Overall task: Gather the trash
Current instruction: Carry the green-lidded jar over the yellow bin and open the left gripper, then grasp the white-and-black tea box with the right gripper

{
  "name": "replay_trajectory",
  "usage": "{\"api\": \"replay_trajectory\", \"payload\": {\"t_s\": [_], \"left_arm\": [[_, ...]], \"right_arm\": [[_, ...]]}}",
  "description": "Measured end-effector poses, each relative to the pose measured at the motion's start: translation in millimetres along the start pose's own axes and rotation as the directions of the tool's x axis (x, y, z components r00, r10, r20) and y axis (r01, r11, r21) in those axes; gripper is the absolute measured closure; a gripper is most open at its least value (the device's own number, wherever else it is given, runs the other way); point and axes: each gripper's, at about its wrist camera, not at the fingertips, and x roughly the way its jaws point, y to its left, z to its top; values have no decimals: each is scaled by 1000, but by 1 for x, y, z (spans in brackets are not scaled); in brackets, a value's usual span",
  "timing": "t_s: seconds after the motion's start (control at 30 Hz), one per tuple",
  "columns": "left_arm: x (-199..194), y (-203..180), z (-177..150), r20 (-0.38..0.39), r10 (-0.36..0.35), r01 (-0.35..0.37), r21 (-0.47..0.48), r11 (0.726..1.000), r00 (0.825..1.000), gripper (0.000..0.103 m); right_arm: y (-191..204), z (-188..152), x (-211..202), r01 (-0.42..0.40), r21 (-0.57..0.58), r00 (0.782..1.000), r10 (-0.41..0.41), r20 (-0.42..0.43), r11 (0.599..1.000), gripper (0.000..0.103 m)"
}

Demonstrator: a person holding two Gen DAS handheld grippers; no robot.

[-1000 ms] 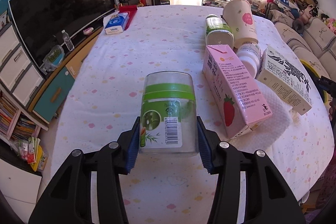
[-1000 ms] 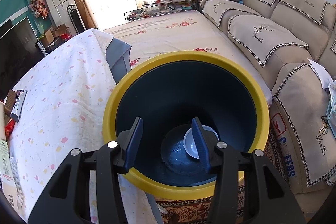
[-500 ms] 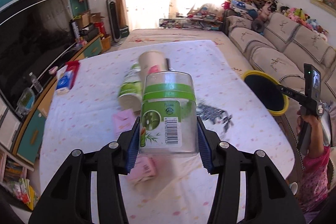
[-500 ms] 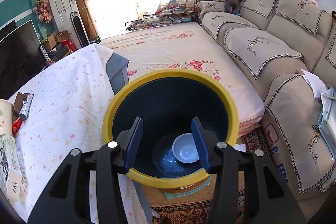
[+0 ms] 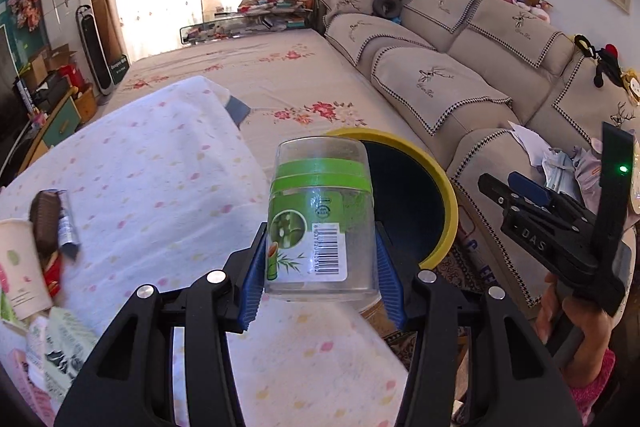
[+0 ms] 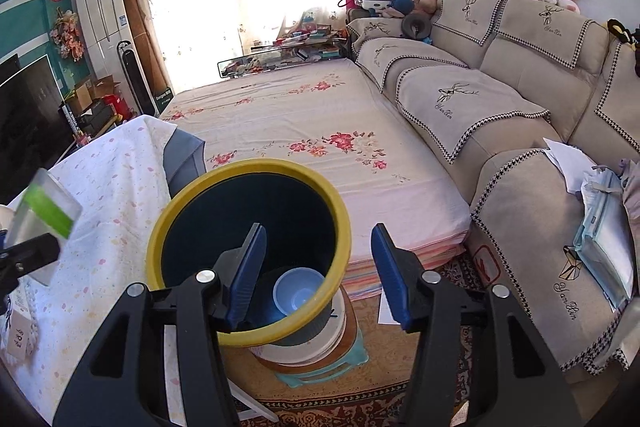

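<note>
Sofa [image 6: 500,99]: beige, deer-motif covers, along the right side; plush toys on its far back.
Bed [image 6: 320,131]: floral sheet, centre, running to the far window.
Counter [image 5: 152,187]: white cloth with pastel flecks, left side.
Trash bin [image 6: 248,247]: dark interior, yellow rim, just right of the counter's edge, standing on a stack on a teal stool; a pale blue bowl [image 6: 298,291] lies at its bottom.
Left gripper [image 5: 320,267]: jaws clamped on either side of a clear plastic jar [image 5: 320,219], green band and barcode label, held above the counter's right edge, near the bin.
Right gripper [image 6: 318,275]: jaws wide apart, holding nothing, above the bin's near rim.
Chocolate bar wrapper [image 5: 50,223]: on the counter, left.
Paper cup [image 5: 20,267]: far left edge.
</note>
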Motion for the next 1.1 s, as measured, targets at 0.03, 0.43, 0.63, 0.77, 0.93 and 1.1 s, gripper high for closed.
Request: {"api": "replay_trajectory", "payload": {"t_s": [0.03,0.43,0.63,0.77,0.93,1.1], "left_arm": [[15,-5,5,-15,-2,3,2,1000,1000,54],[120,-29,24,-135,12,-10,16,1000,991,54],[114,-25,26,-114,27,-27,1,1000,993,34],[78,-15,23,-85,16,-17,-12,1000,996,29],[10,4,5,-19,15,-16,-39,999,1000,23],[-64,44,-26,57,86,-81,-75,994,995,16]], "right_arm": [[-4,1,1,4,3,1000,-4,0,1000,51],[-20,-1,27,23,33,999,-21,-40,999,51],[-19,-2,26,23,30,999,-22,-40,999,51],[-12,-4,22,10,28,999,-9,-37,1000,50],[3,-12,19,-30,10,998,31,-54,999,50],[30,-22,15,-76,-20,994,75,-76,997,50]]}}
